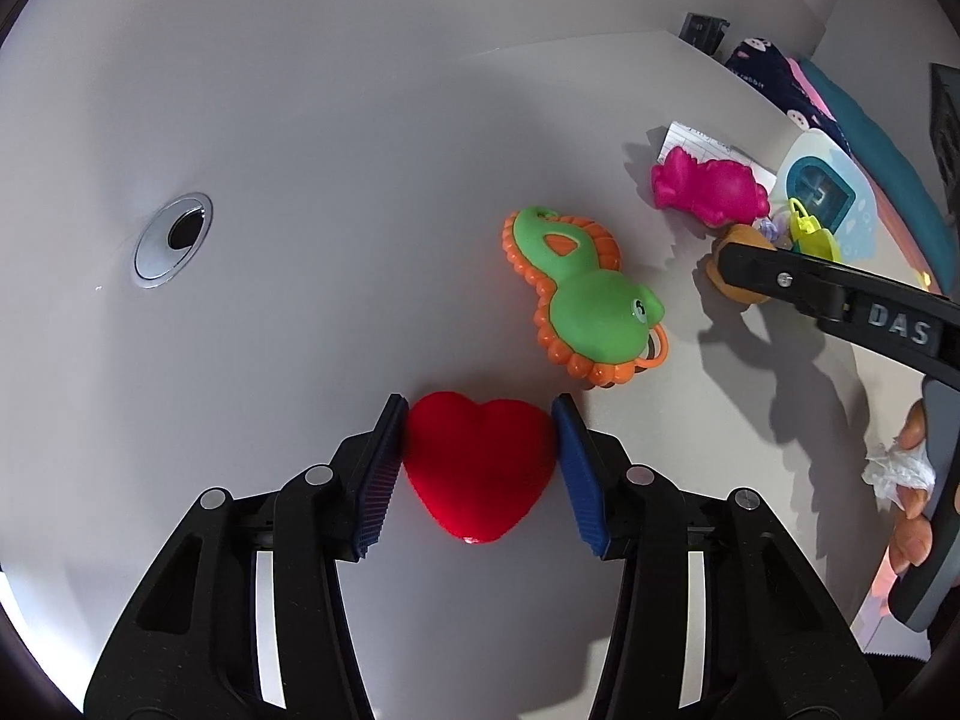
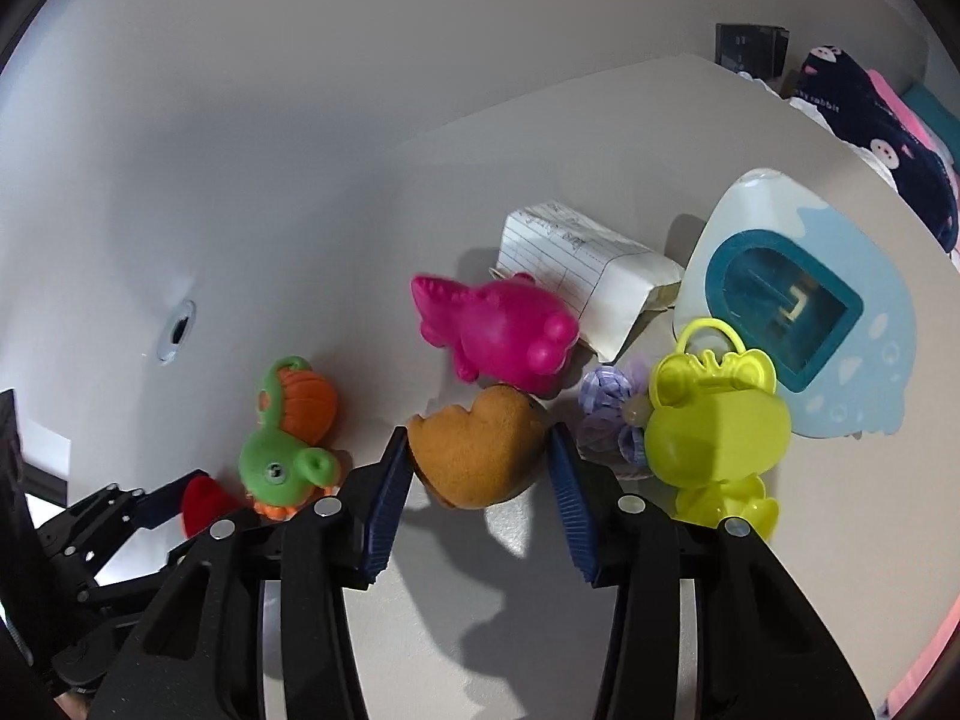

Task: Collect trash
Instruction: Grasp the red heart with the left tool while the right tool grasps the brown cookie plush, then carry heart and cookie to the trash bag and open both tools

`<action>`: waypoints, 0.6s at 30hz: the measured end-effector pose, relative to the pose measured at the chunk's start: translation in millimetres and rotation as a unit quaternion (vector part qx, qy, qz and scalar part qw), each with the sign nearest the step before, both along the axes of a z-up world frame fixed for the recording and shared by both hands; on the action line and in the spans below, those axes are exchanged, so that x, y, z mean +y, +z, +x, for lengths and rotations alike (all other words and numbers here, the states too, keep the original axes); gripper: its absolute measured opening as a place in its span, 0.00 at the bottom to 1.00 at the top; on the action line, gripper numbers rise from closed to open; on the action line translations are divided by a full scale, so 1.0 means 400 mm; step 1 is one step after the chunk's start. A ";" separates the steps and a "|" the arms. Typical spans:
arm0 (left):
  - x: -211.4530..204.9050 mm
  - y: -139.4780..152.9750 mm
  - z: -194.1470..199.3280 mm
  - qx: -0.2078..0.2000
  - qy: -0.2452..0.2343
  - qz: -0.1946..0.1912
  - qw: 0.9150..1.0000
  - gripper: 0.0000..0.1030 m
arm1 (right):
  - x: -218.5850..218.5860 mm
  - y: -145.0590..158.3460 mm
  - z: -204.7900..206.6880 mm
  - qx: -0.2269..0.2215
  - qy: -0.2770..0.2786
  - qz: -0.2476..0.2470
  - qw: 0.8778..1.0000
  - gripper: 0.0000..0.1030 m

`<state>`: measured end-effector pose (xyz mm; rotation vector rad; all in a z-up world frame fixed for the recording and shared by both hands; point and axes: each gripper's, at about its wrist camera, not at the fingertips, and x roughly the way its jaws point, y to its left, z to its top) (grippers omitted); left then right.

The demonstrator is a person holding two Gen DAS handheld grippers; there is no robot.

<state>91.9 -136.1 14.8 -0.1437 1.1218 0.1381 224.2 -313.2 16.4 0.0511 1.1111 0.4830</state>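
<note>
1. Left gripper (image 1: pixel 480 414) is clamped on the red heart (image 1: pixel 480 468), both blue pads against its sides, heart resting on the white table (image 1: pixel 300 120)
2. Right gripper (image 2: pixel 480 447) is clamped on the brown plush heart (image 2: pixel 480 456), close by the pink toy (image 2: pixel 498 330) and purple flower (image 2: pixel 606 414)
3. I'd lift both straight up so the neighbours don't get dragged
4. Both hearts look soft and fuzzy, so they'll probably squash a bit; keep the squeeze steady
</note>
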 end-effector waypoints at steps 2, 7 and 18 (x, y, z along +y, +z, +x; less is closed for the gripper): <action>-0.003 0.011 -0.001 -0.004 0.001 0.000 1.000 0.47 | -0.015 0.014 -0.006 -0.001 0.001 0.009 1.000 0.46; -0.032 0.053 0.001 -0.019 -0.008 0.002 1.000 0.47 | -0.068 0.054 -0.028 -0.004 -0.005 0.029 1.000 0.46; -0.185 0.126 0.017 -0.039 -0.070 -0.009 0.997 0.47 | -0.263 0.129 -0.100 -0.025 -0.036 0.052 0.998 0.46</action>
